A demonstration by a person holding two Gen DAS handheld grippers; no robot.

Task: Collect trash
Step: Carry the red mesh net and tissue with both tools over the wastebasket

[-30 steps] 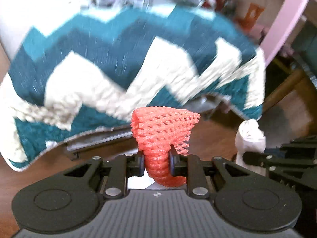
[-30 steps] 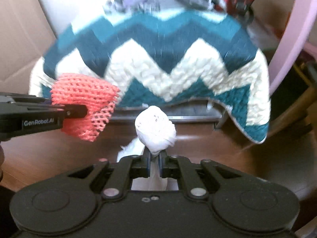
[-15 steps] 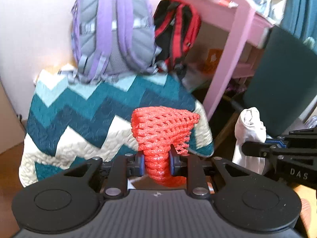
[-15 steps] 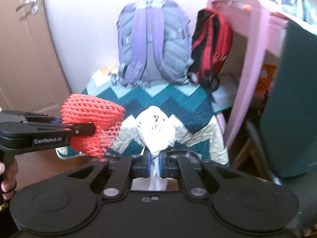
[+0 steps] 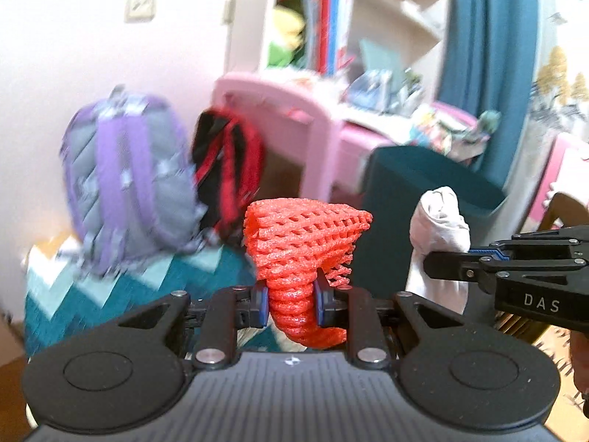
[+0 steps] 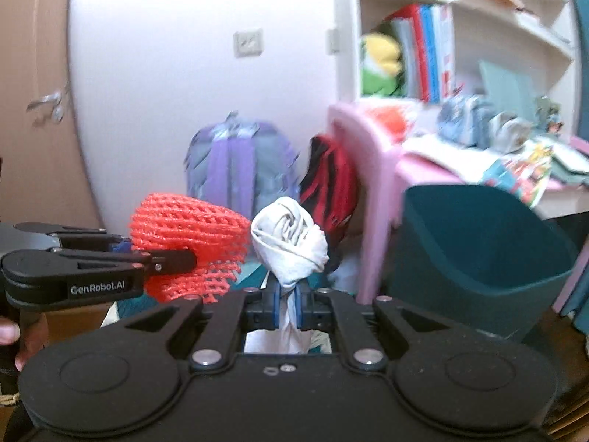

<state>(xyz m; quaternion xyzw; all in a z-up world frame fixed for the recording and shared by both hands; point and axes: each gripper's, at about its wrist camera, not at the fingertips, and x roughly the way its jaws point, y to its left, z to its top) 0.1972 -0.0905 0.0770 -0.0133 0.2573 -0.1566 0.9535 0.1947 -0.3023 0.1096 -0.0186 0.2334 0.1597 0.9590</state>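
Observation:
My left gripper (image 5: pixel 291 304) is shut on an orange-red foam fruit net (image 5: pixel 303 243), which bulges up above the pads; the same foam fruit net (image 6: pixel 187 232) and left gripper (image 6: pixel 184 259) show at the left of the right wrist view. My right gripper (image 6: pixel 289 304) is shut on a crumpled white tissue wad (image 6: pixel 289 239), whose tail hangs down between the fingers. In the left wrist view that tissue wad (image 5: pixel 440 235) and the right gripper (image 5: pixel 430 263) sit at the right. A dark teal bin (image 6: pixel 478 254) stands ahead to the right, also seen as the teal bin (image 5: pixel 416 199) behind the net.
A purple-grey backpack (image 5: pixel 125 180) and a red-black backpack (image 5: pixel 230 169) lean on the wall above a teal zigzag blanket (image 5: pixel 121 291). A pink desk (image 6: pixel 371 169) with clutter and a white bookshelf (image 6: pixel 452 25) stand right. A wooden door (image 6: pixel 33 110) is at left.
Both grippers rose together with their loads. The view lifted from the zigzag blanket to the backpacks, desk and shelf, and the teal bin came into view on the right.

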